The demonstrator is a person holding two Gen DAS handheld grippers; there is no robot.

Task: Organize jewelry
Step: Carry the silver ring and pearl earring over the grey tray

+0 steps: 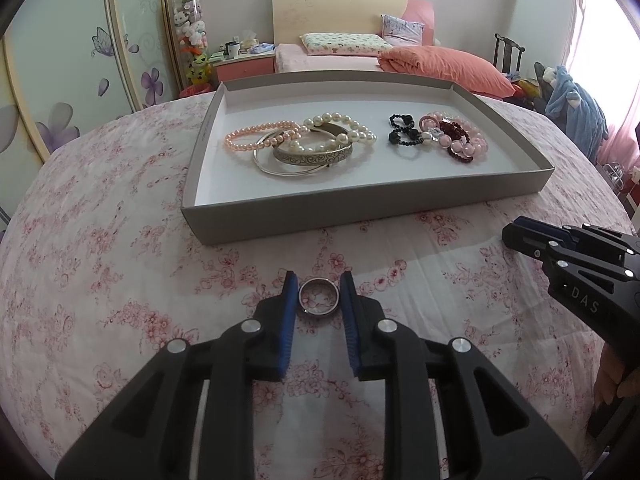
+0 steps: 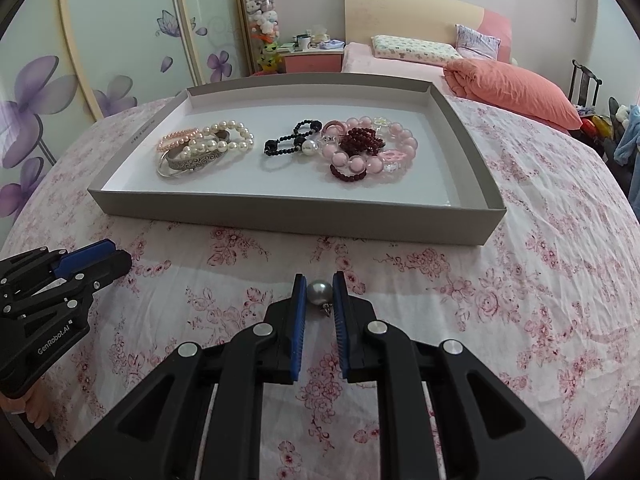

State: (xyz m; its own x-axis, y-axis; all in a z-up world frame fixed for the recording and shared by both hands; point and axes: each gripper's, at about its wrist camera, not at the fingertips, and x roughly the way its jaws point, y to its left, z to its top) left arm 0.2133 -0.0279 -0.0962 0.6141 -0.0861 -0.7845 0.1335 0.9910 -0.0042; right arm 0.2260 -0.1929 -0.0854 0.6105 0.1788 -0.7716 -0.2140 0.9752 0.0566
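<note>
My left gripper (image 1: 319, 294) is shut on a silver ring (image 1: 319, 297), held just above the floral cloth. My right gripper (image 2: 319, 292) is shut on a grey pearl earring (image 2: 319, 293) with a small metal post below it. A shallow grey tray (image 1: 360, 204) lies ahead in the left wrist view and also shows in the right wrist view (image 2: 288, 220). In it, pearl bracelets and silver bangles (image 1: 308, 144) lie at the left, and black, dark red and pink bead bracelets (image 1: 444, 136) at the right. The right gripper also shows in the left wrist view (image 1: 520, 236).
The tray rests on a round table under a pink floral cloth (image 1: 100, 264). Behind it stand a bed with an orange pillow (image 1: 444, 66), a nightstand (image 1: 244, 64) and a flower-patterned wardrobe (image 1: 60, 92). The left gripper's body (image 2: 60, 280) sits at the left edge of the right wrist view.
</note>
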